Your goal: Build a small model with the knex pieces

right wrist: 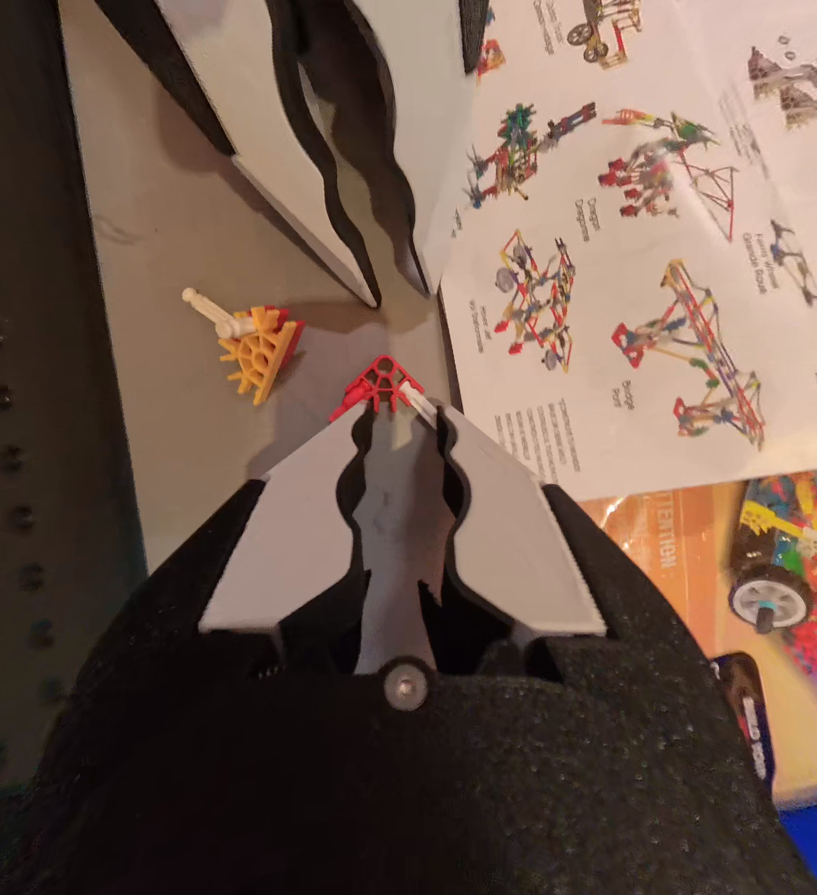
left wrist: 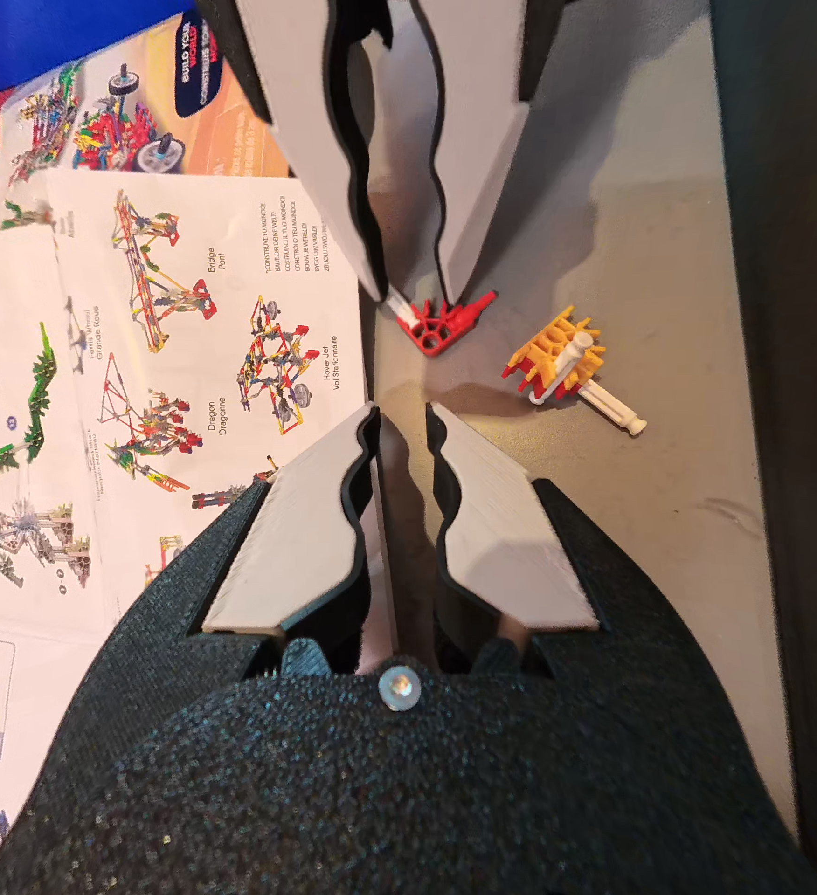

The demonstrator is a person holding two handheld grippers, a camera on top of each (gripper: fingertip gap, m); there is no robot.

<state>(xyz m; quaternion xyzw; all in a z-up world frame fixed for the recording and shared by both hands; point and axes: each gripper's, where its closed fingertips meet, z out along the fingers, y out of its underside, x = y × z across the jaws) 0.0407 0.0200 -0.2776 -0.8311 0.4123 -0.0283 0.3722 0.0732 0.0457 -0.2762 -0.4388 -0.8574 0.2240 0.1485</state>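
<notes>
A red corner connector [right wrist: 385, 382] with a short white rod [right wrist: 416, 394] and a short red rod [right wrist: 348, 402] lies on the grey tabletop [right wrist: 164, 242]. My right gripper [right wrist: 400, 409] has its jaws a little apart, with one tip on each rod; a grip does not show. From the left wrist view it reaches in from the top [left wrist: 418, 299] onto the connector [left wrist: 431, 329]. My left gripper [left wrist: 401, 407] is slightly open and empty, just short of the connector. It also shows in the right wrist view [right wrist: 399, 295].
A small yellow and red connector stack with a white rod [left wrist: 556, 358] [right wrist: 256, 358] lies beside the red piece. A printed instruction sheet [left wrist: 179, 339] [right wrist: 639, 290] and an orange picture box [left wrist: 154, 121] [right wrist: 687, 581] lie alongside. A dark perforated surface [right wrist: 9, 387] borders the table. My right fingertips sit around 5 cm from my left ones.
</notes>
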